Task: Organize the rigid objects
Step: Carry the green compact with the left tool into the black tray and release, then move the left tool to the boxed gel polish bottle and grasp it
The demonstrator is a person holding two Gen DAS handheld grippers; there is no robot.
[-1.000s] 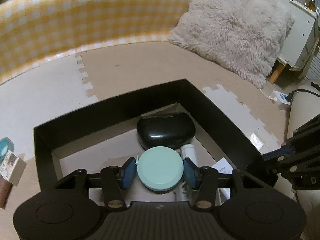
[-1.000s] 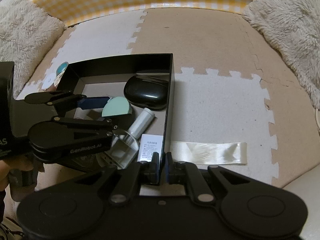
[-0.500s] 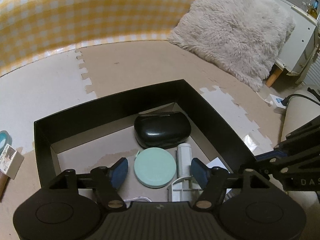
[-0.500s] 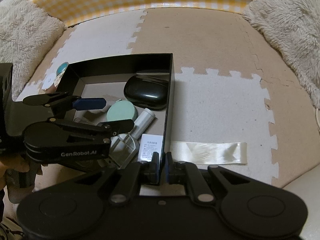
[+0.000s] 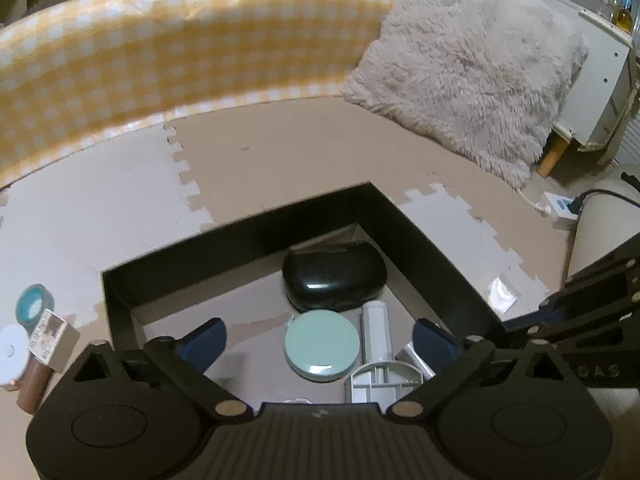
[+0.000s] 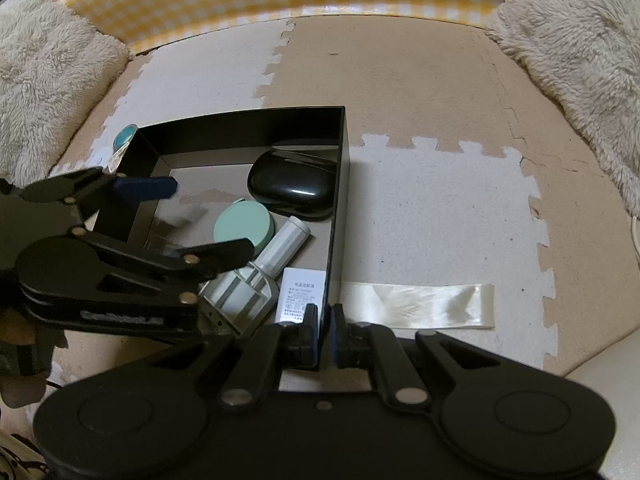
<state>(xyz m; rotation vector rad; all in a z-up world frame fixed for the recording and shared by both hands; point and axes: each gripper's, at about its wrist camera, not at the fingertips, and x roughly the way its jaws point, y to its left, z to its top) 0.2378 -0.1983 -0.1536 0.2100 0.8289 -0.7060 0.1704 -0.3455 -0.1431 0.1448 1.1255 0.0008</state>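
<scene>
Release step, L to R: left gripper (image 5: 318, 334) hangs over the black box (image 5: 248, 236) w/ fingers (image 5: 204, 336) opening wide, nothing pressed between them; the mint round case (image 5: 322, 350) lies flat on the box floor below, touching the black oval case (image 5: 334, 282) and just beside the white tube tool (image 5: 376, 340). Best to lift straight up & clear both walls w/o nudging the case. Right gripper (image 6: 325, 330) has fingers pinched narrow on the box's right wall, so keep that hold steady.
</scene>
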